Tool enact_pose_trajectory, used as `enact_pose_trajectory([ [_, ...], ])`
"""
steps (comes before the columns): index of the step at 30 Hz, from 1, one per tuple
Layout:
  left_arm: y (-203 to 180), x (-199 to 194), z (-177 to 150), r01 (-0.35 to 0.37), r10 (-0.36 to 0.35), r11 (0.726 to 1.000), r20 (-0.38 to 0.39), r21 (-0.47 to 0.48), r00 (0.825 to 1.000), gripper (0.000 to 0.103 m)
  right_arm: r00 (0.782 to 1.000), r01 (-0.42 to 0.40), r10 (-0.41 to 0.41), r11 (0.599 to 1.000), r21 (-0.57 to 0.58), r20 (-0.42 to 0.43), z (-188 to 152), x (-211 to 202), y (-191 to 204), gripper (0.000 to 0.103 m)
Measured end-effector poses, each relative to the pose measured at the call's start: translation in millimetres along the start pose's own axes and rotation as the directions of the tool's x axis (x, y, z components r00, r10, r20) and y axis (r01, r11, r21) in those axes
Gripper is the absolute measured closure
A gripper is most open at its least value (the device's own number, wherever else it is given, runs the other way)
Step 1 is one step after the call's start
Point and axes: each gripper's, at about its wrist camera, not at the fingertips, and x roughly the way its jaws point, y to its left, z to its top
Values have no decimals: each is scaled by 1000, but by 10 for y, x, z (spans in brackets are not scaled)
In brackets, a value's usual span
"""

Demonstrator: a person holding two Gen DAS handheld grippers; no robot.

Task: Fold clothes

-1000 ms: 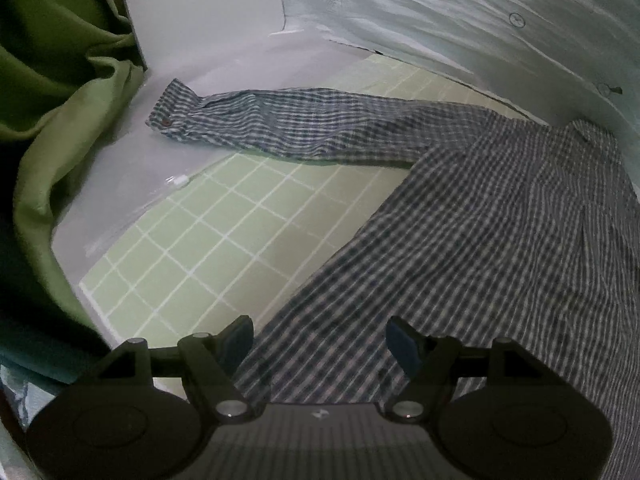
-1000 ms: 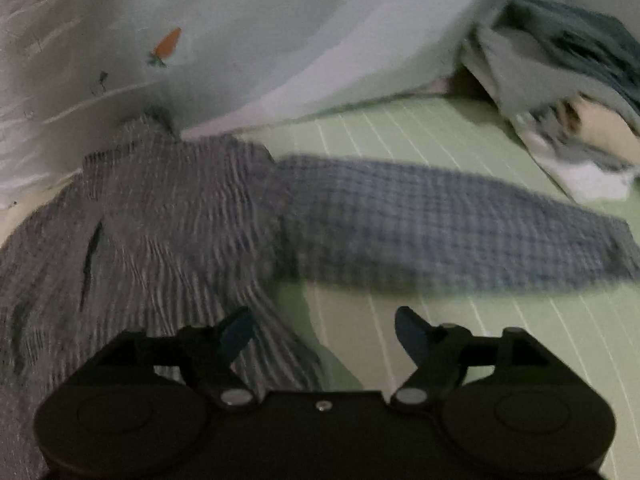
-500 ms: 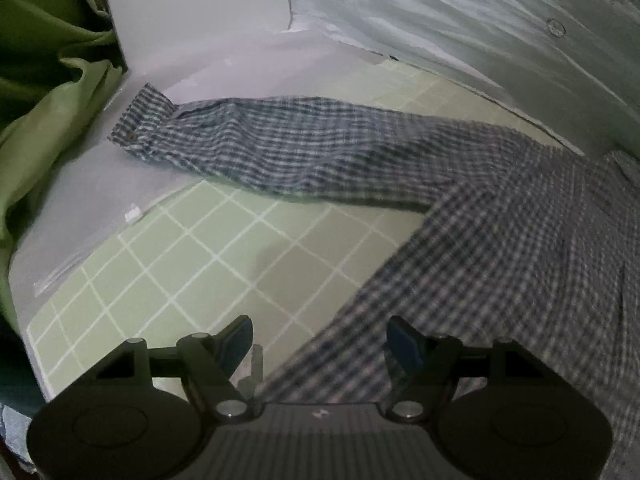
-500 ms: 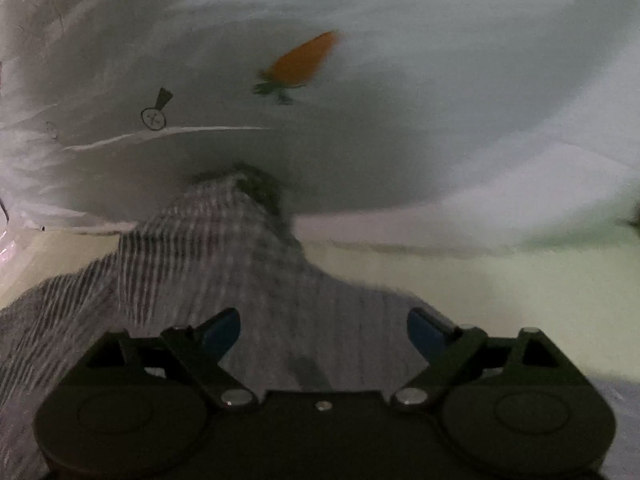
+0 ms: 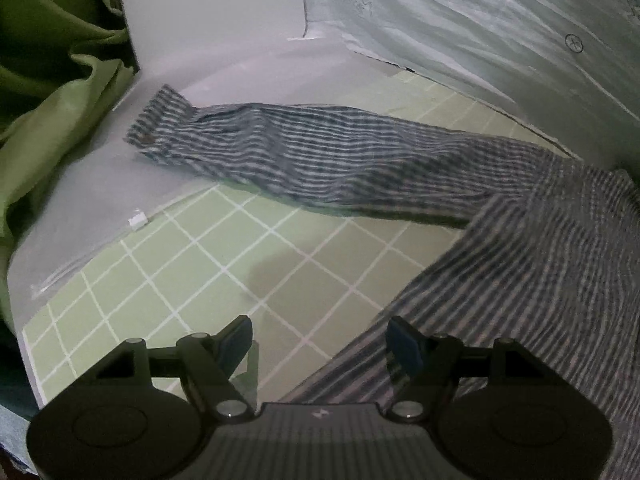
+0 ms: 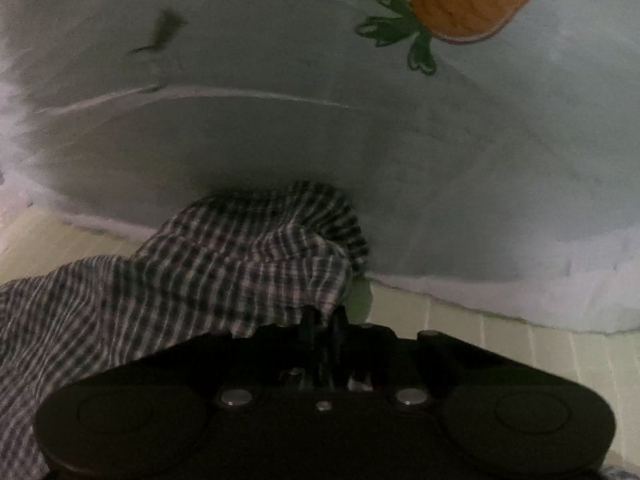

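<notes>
Shirt (image 5: 400, 160) sprawls on green gridded mat (image 5: 200, 272); right gripper (image 6: 326, 322) just clamped its edge, left gripper (image 5: 320, 344) gapes.

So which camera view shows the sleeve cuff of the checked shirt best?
The left wrist view: the sleeve cuff lies fully visible at the end of the outstretched sleeve. The right wrist view shows only bunched checked shirt fabric, no cuff.

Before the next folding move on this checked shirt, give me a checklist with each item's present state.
1. Right hand-held gripper shut on the blue-and-white checked cotton shirt: ok; jaws have just been closing, cloth bunched at them.
2. Left hand-held gripper open: ok.
3. Shirt hem between the left fingers: not ok, only at the right finger.
4. Long sleeve laid out straight: ok.
5. Green grid-patterned mat bare beside the shirt: ok.
</notes>
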Motion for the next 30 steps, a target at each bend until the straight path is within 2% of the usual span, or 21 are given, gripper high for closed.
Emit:
enact_pose_trajectory([
  [3,43,-36,-39,-7,7,1000,-5,-6,1000,28,1000,9,-9,1000,5,-11,68,77,-33,91],
  [5,92,-80,-76,-6,6,1000,-11,-8,1000,28,999,39,-39,999,16,-10,64,-6,-65,67],
  [6,108,-111,-92,-4,4,1000,-14,-6,1000,28,998,59,-58,998,23,-8,58,-64,-82,45],
  [7,124,-142,-109,-3,3,1000,-16,-5,1000,28,997,72,-72,997,35,2,37,-164,-107,31],
  [10,189,-246,-164,-3,3,1000,-29,-5,1000,27,993,97,-102,991,87,56,-149,-662,-167,18],
  [14,258,-360,-262,15,-14,1000,-62,3,998,27,993,111,-115,991,81,42,-722,-1457,-124,17],
  [18,314,-511,-357,49,-47,999,-86,19,995,27,997,75,-70,989,124,-42,-1417,-2169,-102,16],
  [22,314,-717,-402,90,-85,995,-87,53,993,27,991,70,-53,988,136,-125,-2066,-2726,34,13],
  [26,323,-896,-466,122,-114,988,-89,95,990,23,981,115,-91,983,143,-170,-2511,-3237,67,10],
  [28,318,-936,-515,126,-116,986,-96,107,989,23,981,133,-108,979,154,-162,-2653,-3420,9,8],
  [30,314,-976,-564,131,-119,984,-103,119,988,23,981,135,-116,984,116,-157,-2771,-3560,-10,7],
])
